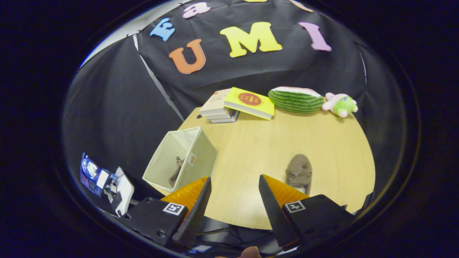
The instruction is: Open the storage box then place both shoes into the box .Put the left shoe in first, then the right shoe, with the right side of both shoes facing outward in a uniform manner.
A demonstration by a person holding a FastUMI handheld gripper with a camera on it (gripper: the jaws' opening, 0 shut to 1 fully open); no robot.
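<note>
- We see the table [251,143] evenly and brightly lit from overhead, without glare.
- Soft, short shadows lie beside the storage box [181,159] and the shoe [299,172].
- Fisheye bending curves the table's far edge; the rim dims.
- The gripper [235,186] fingers, spread apart, look slightly soft near us.

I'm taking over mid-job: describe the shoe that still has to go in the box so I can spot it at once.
On the round wooden table, look right of the open fabric storage box, which already holds one shoe. The remaining brown shoe lies alone on bare wood just beyond the right finger of the open gripper, far nearer than the books and plush toys.
</note>
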